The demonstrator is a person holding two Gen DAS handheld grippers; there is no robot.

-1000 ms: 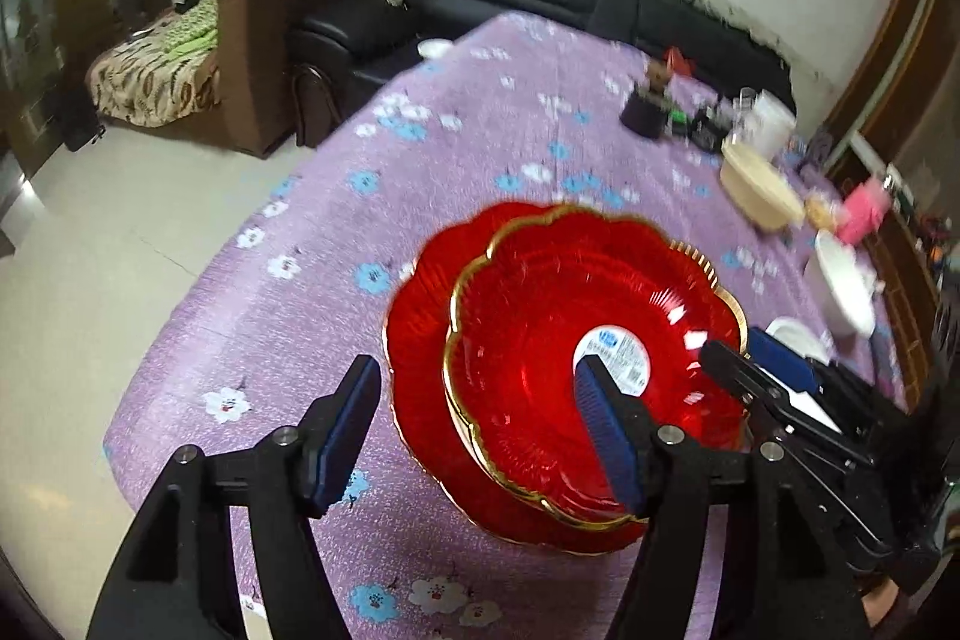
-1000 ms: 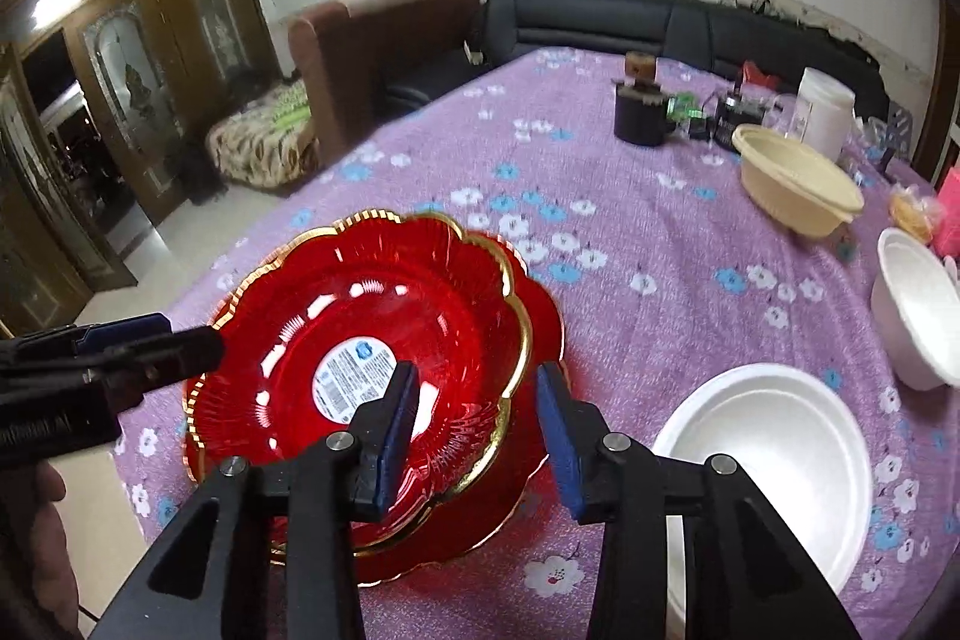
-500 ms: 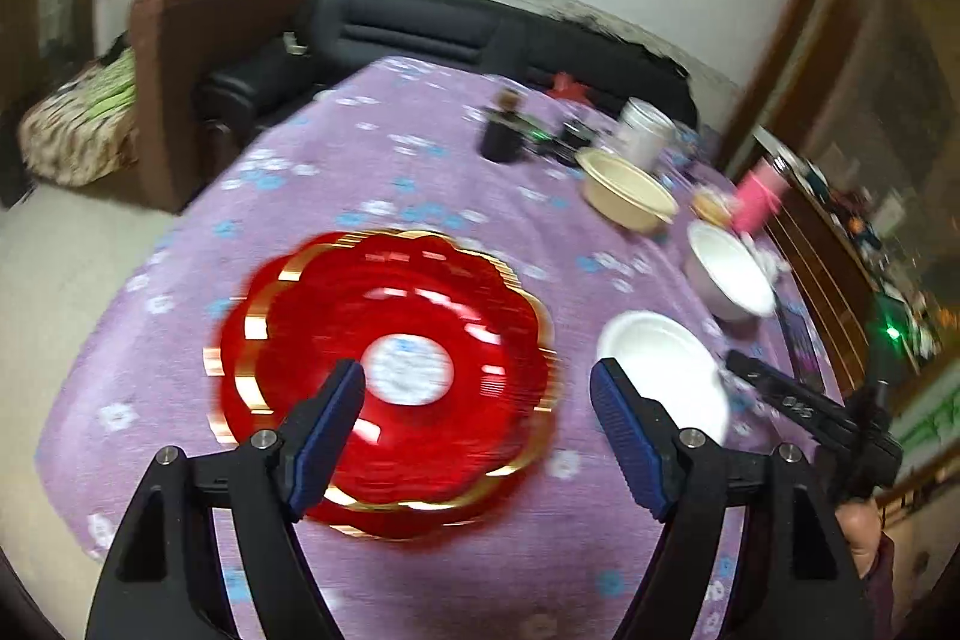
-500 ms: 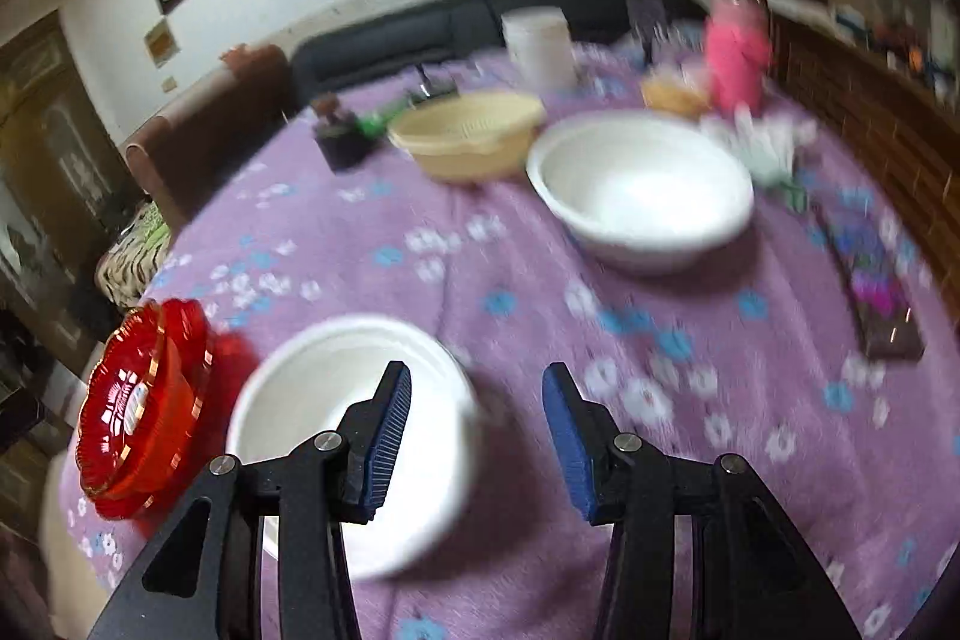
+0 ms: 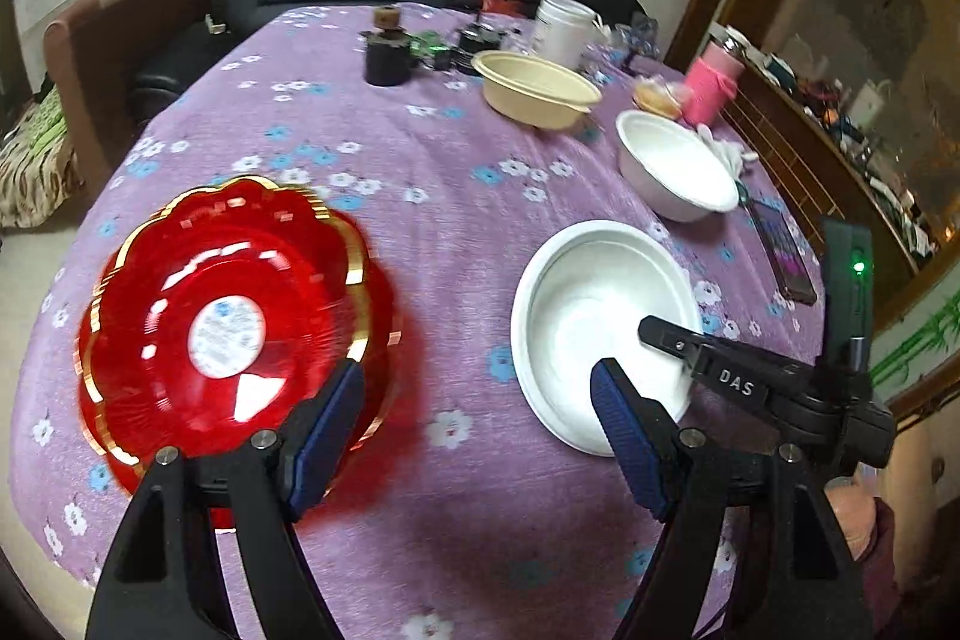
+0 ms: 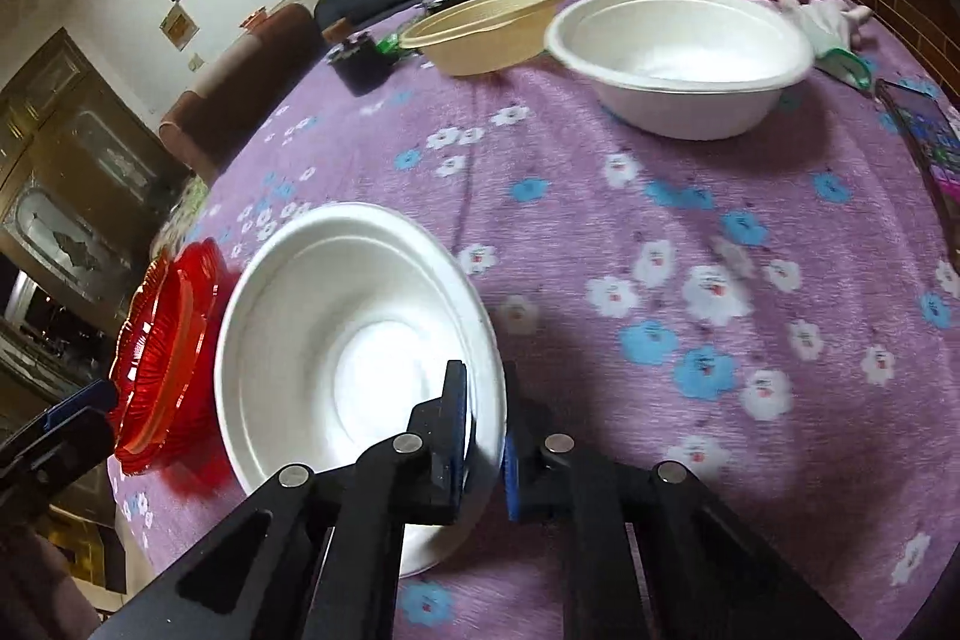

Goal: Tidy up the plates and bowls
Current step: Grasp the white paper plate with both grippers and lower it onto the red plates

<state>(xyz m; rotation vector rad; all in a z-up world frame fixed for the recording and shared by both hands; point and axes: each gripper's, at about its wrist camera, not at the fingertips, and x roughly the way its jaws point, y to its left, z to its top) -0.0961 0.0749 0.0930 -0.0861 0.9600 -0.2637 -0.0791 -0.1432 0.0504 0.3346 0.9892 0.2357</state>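
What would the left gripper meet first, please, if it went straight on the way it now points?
Most likely the bare purple tablecloth: the left gripper aims between the red plates and the near white bowl; depth is uncertain.

The right gripper [image 6: 483, 421] had just snapped its blue-padded jaws together on the near rim of a shallow white paper bowl [image 6: 354, 334]. This bowl sat on a purple tablecloth with blue and white flowers [image 6: 690, 244]. Just left of it were stacked shiny red plates with gold wavy edges [image 6: 165, 358]. Farther back stood a deep white bowl [image 6: 681, 55] and a cream bowl [image 6: 483, 31], side by side. The black tip of the left gripper [image 6: 57, 427] poked in at the left edge
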